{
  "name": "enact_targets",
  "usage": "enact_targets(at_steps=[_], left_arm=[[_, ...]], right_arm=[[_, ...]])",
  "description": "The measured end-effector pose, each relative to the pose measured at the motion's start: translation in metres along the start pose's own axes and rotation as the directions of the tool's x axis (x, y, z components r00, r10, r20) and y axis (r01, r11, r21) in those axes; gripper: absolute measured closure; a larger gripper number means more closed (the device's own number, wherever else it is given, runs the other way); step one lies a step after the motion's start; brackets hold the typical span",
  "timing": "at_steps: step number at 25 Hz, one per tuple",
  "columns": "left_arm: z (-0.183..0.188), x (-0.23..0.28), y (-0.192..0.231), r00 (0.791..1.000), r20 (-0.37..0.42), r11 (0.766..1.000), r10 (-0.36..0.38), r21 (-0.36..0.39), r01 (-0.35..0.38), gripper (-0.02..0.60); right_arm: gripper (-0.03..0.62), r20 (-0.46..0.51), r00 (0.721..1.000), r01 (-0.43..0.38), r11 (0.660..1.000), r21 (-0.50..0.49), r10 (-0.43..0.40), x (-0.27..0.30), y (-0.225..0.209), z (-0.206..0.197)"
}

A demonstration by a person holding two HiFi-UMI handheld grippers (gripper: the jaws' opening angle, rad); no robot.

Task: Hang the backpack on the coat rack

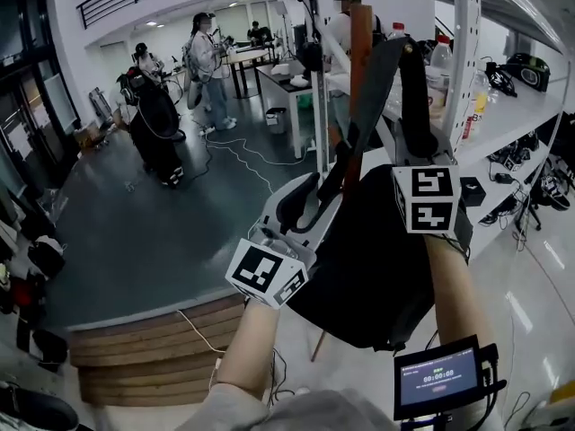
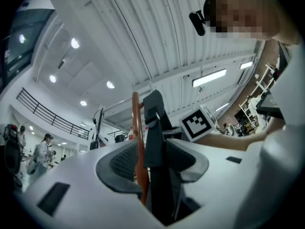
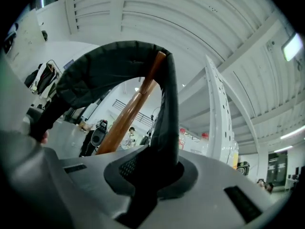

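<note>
Closest on the left, my left gripper (image 2: 155, 159) has its fingers spread wide, the strap (image 2: 153, 123) running loose between them, and the black backpack (image 1: 368, 277) hangs below my 2 grippers with that strap looped round the coat rack's wooden pole (image 1: 360, 43). My right gripper (image 3: 152, 168) is clamped on the strap, so I judge I should lower it gently until the pole takes the weight, then release.

Only the small screen (image 1: 437, 377) is showing a row of digits, too blurred for reading.
</note>
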State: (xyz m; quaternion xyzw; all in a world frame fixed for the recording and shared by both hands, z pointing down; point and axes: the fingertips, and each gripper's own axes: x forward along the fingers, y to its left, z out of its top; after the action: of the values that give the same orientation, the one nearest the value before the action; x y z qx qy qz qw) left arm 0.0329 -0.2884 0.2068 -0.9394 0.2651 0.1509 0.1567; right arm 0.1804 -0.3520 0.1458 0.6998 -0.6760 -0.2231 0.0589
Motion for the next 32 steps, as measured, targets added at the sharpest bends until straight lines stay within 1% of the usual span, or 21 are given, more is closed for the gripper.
enact_targets(at_steps=[3, 5, 6, 9, 11, 14, 16, 17, 19, 20, 21, 22, 24, 26, 27, 28, 30, 31, 32], left_arm=[[-0.029, -0.004, -0.012, 0.995, -0.086, 0.998, 0.055, 0.039, -0.052, 0.396], [-0.046, -0.004, -0.014, 0.984, -0.148, 0.994, 0.095, 0.068, -0.086, 0.396], [-0.052, -0.005, -0.014, 0.98, -0.167, 0.993, 0.107, 0.068, -0.097, 0.396], [-0.057, -0.009, -0.014, 0.977, -0.178, 0.993, 0.12, 0.033, -0.116, 0.407], [-0.058, -0.008, -0.016, 0.976, -0.18, 0.993, 0.121, 0.033, -0.116, 0.407], [-0.063, -0.003, -0.019, 0.976, -0.19, 0.994, 0.109, 0.03, -0.105, 0.407], [-0.067, -0.002, -0.02, 0.974, -0.2, 0.994, 0.106, 0.024, -0.103, 0.407], [-0.07, -0.002, -0.02, 0.973, -0.208, 0.995, 0.104, 0.023, -0.102, 0.407], [-0.077, -0.003, -0.019, 0.969, -0.222, 0.995, 0.105, 0.022, -0.102, 0.407], [-0.08, -0.004, -0.018, 0.968, -0.226, 0.994, 0.11, 0.024, -0.107, 0.407], [-0.082, -0.006, -0.016, 0.967, -0.226, 0.993, 0.118, 0.028, -0.114, 0.407], [-0.083, -0.008, -0.014, 0.966, -0.225, 0.992, 0.124, 0.03, -0.121, 0.407], [-0.084, -0.012, -0.01, 0.969, -0.212, 0.992, 0.125, 0.014, -0.125, 0.407], [-0.082, -0.017, -0.01, 0.978, -0.185, 0.993, 0.101, -0.036, -0.11, 0.407], [-0.08, -0.022, -0.011, 0.982, -0.169, 0.993, 0.087, -0.067, -0.099, 0.407], [-0.079, -0.028, -0.012, 0.985, -0.157, 0.991, 0.077, -0.099, -0.094, 0.407], [-0.077, -0.048, -0.012, 0.985, -0.147, 0.982, 0.086, -0.152, -0.108, 0.407], [-0.076, -0.06, -0.011, 0.984, -0.144, 0.977, 0.101, -0.17, -0.126, 0.407], [-0.075, -0.071, -0.01, 0.983, -0.141, 0.973, 0.12, -0.179, -0.144, 0.407]], right_arm=[[0.554, 0.108, 0.993, -0.052, 0.999, -0.005, 0.052, -0.017, 0.007, 0.009], [0.546, 0.188, 0.978, -0.099, 0.995, 0.012, 0.095, -0.03, 0.01, 0.018], [0.545, 0.224, 0.968, -0.121, 0.992, 0.026, 0.112, -0.037, 0.011, 0.022], [0.54, 0.311, 0.939, -0.178, 0.981, 0.083, 0.144, -0.057, 0.007, 0.03], [0.528, 0.357, 0.922, -0.204, 0.972, 0.119, 0.15, -0.067, 0.0, 0.031], [0.525, 0.431, 0.894, -0.211, 0.964, 0.163, 0.123, -0.077, -0.009, 0.033], [0.517, 0.492, 0.866, -0.214, 0.957, 0.194, 0.094, -0.088, -0.014, 0.037], [0.511, 0.531, 0.844, -0.223, 0.948, 0.228, 0.071, -0.095, -0.018, 0.039], [0.513, 0.598, 0.801, -0.253, 0.916, 0.311, 0.018, -0.109, -0.028, 0.035], [0.513, 0.613, 0.79, -0.266, 0.903, 0.339, 0.003, -0.115, -0.03, 0.031], [0.513, 0.613, 0.79, -0.276, 0.894, 0.353, 0.002, -0.118, -0.029, 0.026], [0.513, 0.605, 0.796, -0.285, 0.89, 0.357, 0.012, -0.12, -0.025, 0.02], [0.513, 0.587, 0.808, -0.315, 0.88, 0.355, 0.052, -0.122, -0.009, 0.011], [0.513, 0.57, 0.816, -0.356, 0.862, 0.36, 0.099, -0.125, 0.011, 0.0], [0.513, 0.559, 0.821, -0.366, 0.858, 0.361, 0.115, -0.127, 0.021, -0.008], [0.513, 0.546, 0.829, -0.362, 0.861, 0.357, 0.122, -0.13, 0.032, -0.016], [0.513, 0.513, 0.848, -0.346, 0.872, 0.347, 0.133, -0.137, 0.052, -0.034], [0.513, 0.497, 0.857, -0.346, 0.869, 0.354, 0.139, -0.14, 0.06, -0.042], [0.513, 0.484, 0.863, -0.352, 0.858, 0.373, 0.144, -0.144, 0.068, -0.049]])
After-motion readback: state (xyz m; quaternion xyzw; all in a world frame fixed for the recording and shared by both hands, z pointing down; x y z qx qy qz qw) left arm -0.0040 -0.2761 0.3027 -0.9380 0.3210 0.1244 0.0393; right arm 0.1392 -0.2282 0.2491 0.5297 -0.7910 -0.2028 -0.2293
